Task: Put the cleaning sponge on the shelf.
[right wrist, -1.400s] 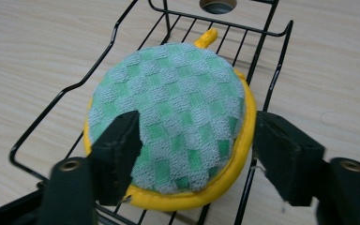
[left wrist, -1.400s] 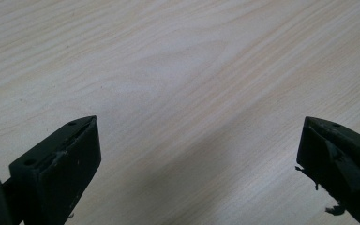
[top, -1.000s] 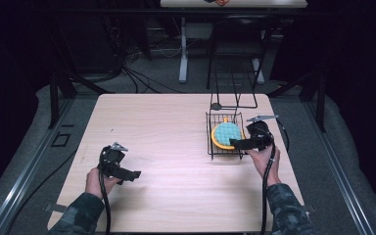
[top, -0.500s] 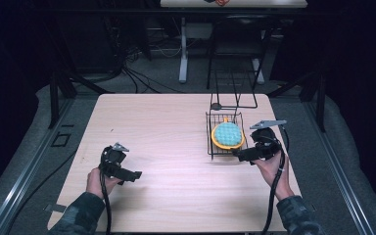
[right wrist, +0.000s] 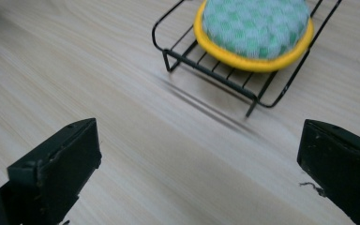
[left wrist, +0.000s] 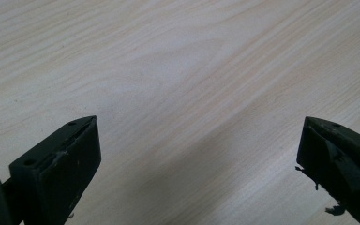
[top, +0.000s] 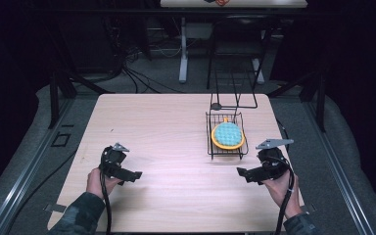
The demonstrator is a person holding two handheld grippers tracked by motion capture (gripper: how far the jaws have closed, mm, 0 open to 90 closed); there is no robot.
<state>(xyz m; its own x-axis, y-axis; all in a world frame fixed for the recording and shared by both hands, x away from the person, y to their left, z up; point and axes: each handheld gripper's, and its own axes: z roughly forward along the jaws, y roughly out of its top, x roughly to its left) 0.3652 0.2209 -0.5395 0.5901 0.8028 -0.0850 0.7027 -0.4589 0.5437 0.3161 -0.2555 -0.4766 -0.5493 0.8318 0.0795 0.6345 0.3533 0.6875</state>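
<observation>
Now the yellow-rimmed scrubber (top: 228, 135) lies in the black wire rack (top: 210, 147) at two o'clock on the table (top: 166, 122), so the right gripper (top: 242, 173), jaws wide and empty, should retreat level toward five o'clock without snagging wires. Earlier it hovered at the rack; its jaws have just been opening. The left gripper (top: 136, 174) rests wide open, empty, at seven o'clock

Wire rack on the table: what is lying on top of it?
A round yellow-rimmed pad with a blue-green checked top lies on the wire rack. The bars directly beneath the pad are covered.
</observation>
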